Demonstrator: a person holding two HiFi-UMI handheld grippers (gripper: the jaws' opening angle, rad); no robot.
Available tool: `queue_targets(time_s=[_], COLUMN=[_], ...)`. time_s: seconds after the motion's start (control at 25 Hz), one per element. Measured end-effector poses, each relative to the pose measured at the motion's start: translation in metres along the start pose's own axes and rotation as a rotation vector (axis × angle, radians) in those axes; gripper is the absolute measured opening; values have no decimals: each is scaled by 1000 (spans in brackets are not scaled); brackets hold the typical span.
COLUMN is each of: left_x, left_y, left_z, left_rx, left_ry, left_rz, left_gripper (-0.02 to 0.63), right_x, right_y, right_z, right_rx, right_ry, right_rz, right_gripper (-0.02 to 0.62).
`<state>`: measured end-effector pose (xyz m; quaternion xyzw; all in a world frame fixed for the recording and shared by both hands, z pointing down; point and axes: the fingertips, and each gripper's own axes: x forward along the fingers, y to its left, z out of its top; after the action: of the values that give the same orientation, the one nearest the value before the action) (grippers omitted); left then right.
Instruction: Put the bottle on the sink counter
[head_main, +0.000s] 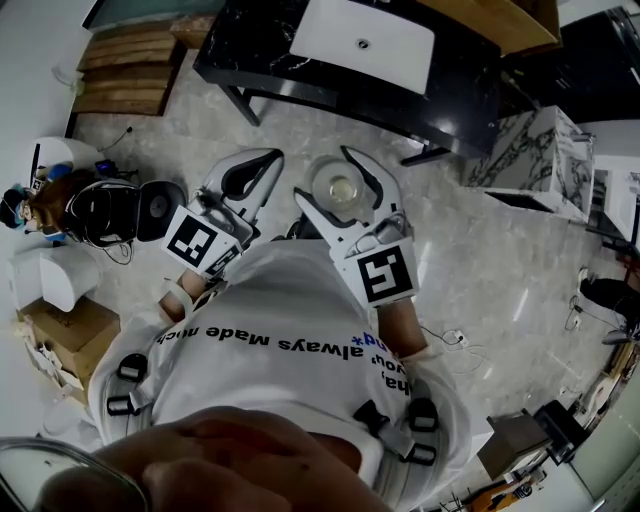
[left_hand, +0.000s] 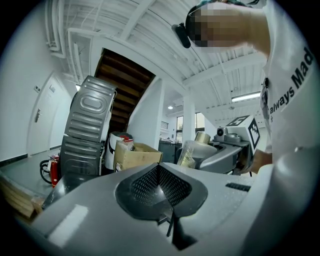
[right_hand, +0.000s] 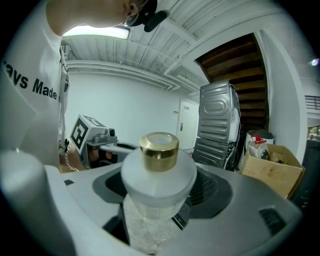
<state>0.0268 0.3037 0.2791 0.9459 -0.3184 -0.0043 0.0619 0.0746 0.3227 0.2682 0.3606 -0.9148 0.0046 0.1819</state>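
In the head view my right gripper (head_main: 325, 178) is shut on the bottle (head_main: 341, 190), held out in front of my chest over the marble floor. The bottle (right_hand: 159, 170) is frosted white with a gold cap and stands upright between the jaws of the right gripper (right_hand: 160, 205). My left gripper (head_main: 262, 160) hangs just to its left, shut and empty; its jaws (left_hand: 160, 172) meet with nothing between them. The black sink counter (head_main: 255, 55) with a white basin (head_main: 365, 40) lies ahead, at the top of the head view.
Wooden steps (head_main: 125, 65) are at the far left and a marbled cabinet (head_main: 530, 160) at the right. Black gear (head_main: 110, 210), a white unit (head_main: 50, 275) and a cardboard box (head_main: 60, 330) crowd the left. A grey metal machine (left_hand: 87, 135) shows in the left gripper view.
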Motion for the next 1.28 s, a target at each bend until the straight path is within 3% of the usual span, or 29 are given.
queue_targets(time_s=[0.56,1.28], left_x=[91,163], left_y=[42,70], left_z=[14,23], left_rx=[22,14], left_ry=[24,30], left_rz=[20,90], left_gripper=[3,3], right_x=[26,45], right_y=[-98,-167], right_z=[7,1], right_rx=[18,12], right_ry=[-43,-58], right_rz=[9,87], right_gripper=[333,333])
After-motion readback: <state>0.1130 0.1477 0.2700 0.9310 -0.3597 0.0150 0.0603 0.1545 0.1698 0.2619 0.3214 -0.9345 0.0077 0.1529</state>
